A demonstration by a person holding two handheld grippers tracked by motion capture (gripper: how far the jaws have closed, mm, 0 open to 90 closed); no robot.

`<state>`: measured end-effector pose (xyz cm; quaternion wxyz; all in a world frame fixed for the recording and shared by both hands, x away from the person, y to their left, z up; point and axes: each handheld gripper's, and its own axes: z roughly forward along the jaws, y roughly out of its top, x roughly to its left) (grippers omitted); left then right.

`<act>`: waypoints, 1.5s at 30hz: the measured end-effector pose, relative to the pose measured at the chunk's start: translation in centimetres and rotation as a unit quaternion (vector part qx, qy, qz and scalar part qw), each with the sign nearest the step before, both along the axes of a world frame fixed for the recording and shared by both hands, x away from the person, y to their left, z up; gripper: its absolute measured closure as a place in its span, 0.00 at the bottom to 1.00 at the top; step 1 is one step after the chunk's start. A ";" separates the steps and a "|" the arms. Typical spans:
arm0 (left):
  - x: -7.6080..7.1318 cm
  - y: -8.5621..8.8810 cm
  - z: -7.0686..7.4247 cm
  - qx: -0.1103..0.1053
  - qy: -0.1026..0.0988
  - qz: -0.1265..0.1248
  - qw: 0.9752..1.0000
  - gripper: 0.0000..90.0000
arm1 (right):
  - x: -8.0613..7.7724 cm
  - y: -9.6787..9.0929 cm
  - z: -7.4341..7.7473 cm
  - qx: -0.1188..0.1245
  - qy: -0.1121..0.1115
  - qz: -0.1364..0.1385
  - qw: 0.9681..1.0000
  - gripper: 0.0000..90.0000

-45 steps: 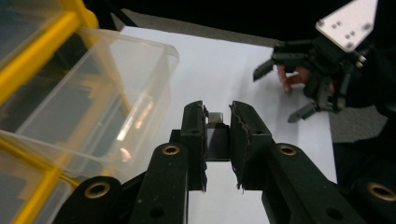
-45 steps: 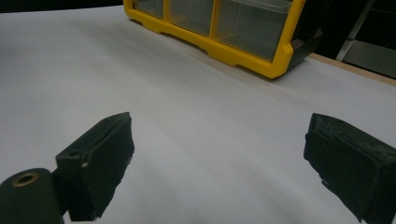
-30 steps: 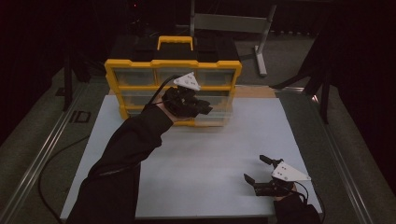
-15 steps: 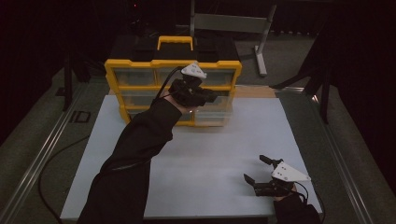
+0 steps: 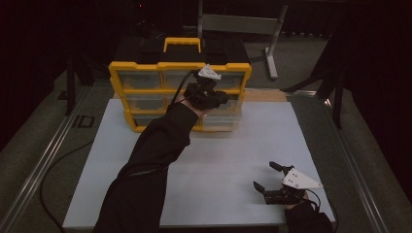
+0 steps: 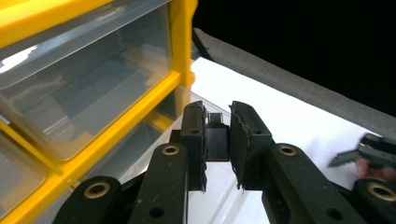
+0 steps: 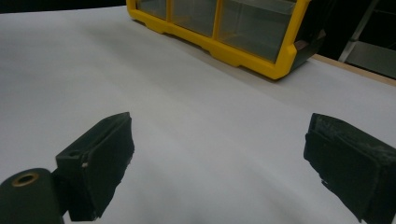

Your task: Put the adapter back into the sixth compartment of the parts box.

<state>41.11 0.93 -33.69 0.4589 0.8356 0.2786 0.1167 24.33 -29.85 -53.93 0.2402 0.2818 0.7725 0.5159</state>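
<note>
A yellow drawer organizer (image 5: 145,73) with clear drawers and a black top stands at the far side of the white table. My left gripper (image 5: 221,99) hovers in front of its right column, over the bottom right drawer (image 5: 221,121), which sticks out from the frame. In the left gripper view that gripper (image 6: 217,114) is shut on a small black block (image 6: 217,142), with the open clear drawer (image 6: 210,196) just beneath. My right gripper (image 5: 264,174) rests near the front right of the table, open and holding nothing; in its own view it (image 7: 219,154) faces the organizer (image 7: 243,56).
The white tabletop (image 5: 204,160) lies between the organizer and the person's side. A grey metal stand (image 5: 272,43) rises behind the organizer at the right. A cable (image 5: 53,170) trails over the floor at the left.
My left gripper has moved to the right along the organizer's front and slightly farther away. The right gripper has stayed where it was.
</note>
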 end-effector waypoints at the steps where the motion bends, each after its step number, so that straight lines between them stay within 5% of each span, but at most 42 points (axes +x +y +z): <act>1: 0.1 -0.1 -0.1 0.000 -0.002 0.005 1.000 0.85 | 0.0 0.0 0.0 0.000 0.000 -0.001 1.000 0.09; 13: 0.9 -1.6 -1.9 0.010 0.027 0.024 0.999 0.85 | 0.0 0.0 0.0 0.000 0.000 0.001 1.000 0.09; 25: 1.5 -2.9 -3.4 0.052 0.052 0.025 0.997 0.84 | 0.0 0.0 0.0 0.002 0.001 0.003 1.000 0.09; 39: 0.3 -2.4 -1.9 0.056 0.034 0.021 0.998 0.28 | 0.0 0.0 0.0 0.003 0.003 0.004 1.000 0.09; 45: -0.1 -1.4 -1.6 0.060 0.032 0.021 0.997 0.15 | 0.0 0.0 0.0 0.003 0.004 0.004 1.000 0.09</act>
